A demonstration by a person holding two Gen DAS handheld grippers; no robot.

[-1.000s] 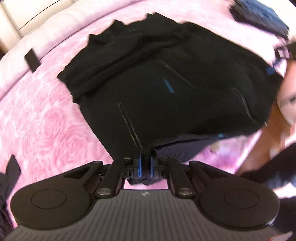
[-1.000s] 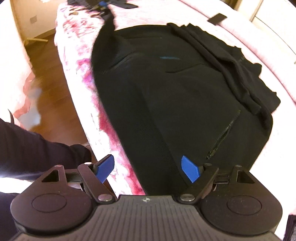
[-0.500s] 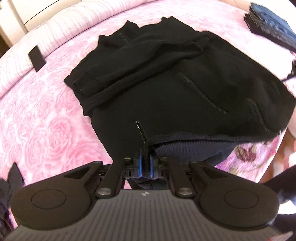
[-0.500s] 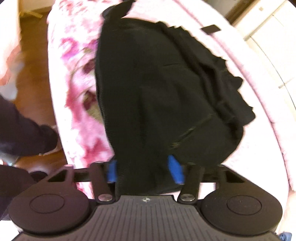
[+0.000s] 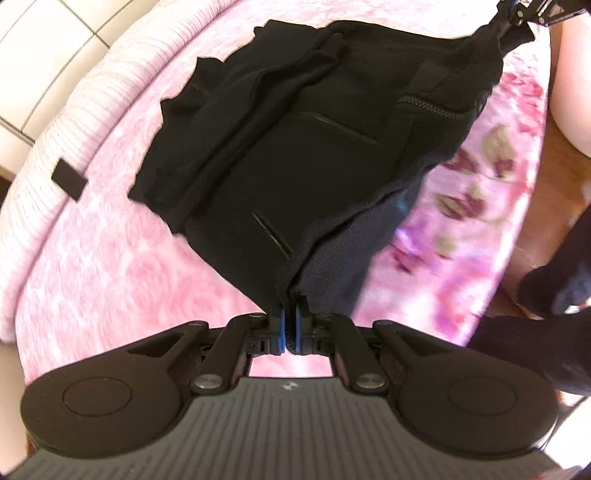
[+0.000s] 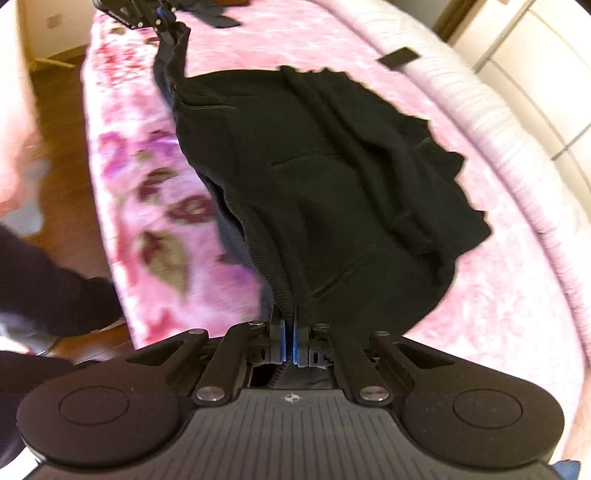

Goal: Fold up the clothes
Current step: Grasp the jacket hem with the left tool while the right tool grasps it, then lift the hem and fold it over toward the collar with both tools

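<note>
The left gripper has its blue-padded fingers pressed together on the ribbed hem of a black jacket, with only the thickness of the cloth between them. The right gripper is likewise pinched closed on the same ribbed edge, its blue pads meeting over a fold of hem that rises straight out of the jaws. From the left wrist view, the hem runs away from the fingers up and to the right, where the right gripper shows at the top corner clamped on the far end of the garment. From the right wrist view, the left gripper shows at the top left, gripping the opposite end, so the jacket's near edge is stretched between the two tools and lifted off the surface. The rest of the jacket lies spread on a pink bedspread patterned with roses, with zippered pockets visible on its front and a bunched sleeve folded across its far side. A small black tag sits on the bed's ribbed pink border. Wooden floor shows beside the bed, along with the person's dark-clothed legs.
</note>
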